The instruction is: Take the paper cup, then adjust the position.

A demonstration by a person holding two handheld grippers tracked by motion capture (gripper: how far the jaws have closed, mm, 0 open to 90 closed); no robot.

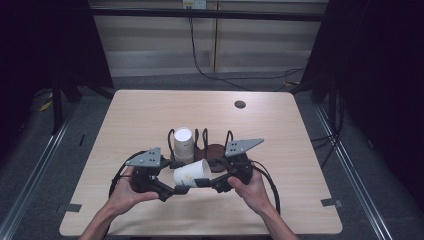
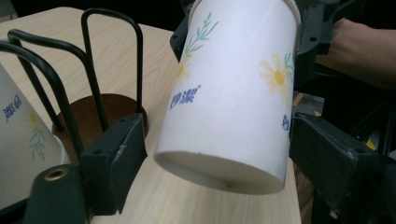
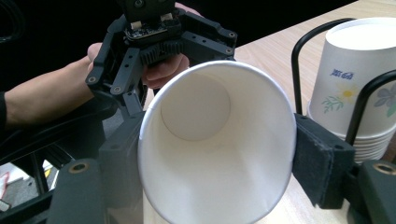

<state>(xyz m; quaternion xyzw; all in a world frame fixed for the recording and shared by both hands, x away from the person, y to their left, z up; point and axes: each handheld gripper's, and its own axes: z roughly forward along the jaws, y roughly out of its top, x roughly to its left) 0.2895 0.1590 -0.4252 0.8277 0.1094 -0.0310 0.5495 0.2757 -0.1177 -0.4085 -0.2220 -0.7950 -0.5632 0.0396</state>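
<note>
A white paper cup (image 1: 191, 173) with a flower print lies on its side in the air between my two grippers. My right gripper (image 3: 217, 156) is shut on the cup (image 3: 210, 154) near its open rim, both pads pressing its wall. The cup's base end (image 2: 229, 102) lies between the jaws of my left gripper (image 2: 219, 158); they stand open, with a gap at the left jaw. In the high view the left gripper (image 1: 177, 189) and right gripper (image 1: 207, 182) face each other near the table's front edge.
Just behind the grippers a black wire cup holder (image 1: 210, 150) on a brown base stands on the wooden table (image 1: 150, 110). A stack of matching cups (image 1: 183, 142) sits upside down in its left slot. A small round hole cover (image 1: 240, 104) lies at the back right.
</note>
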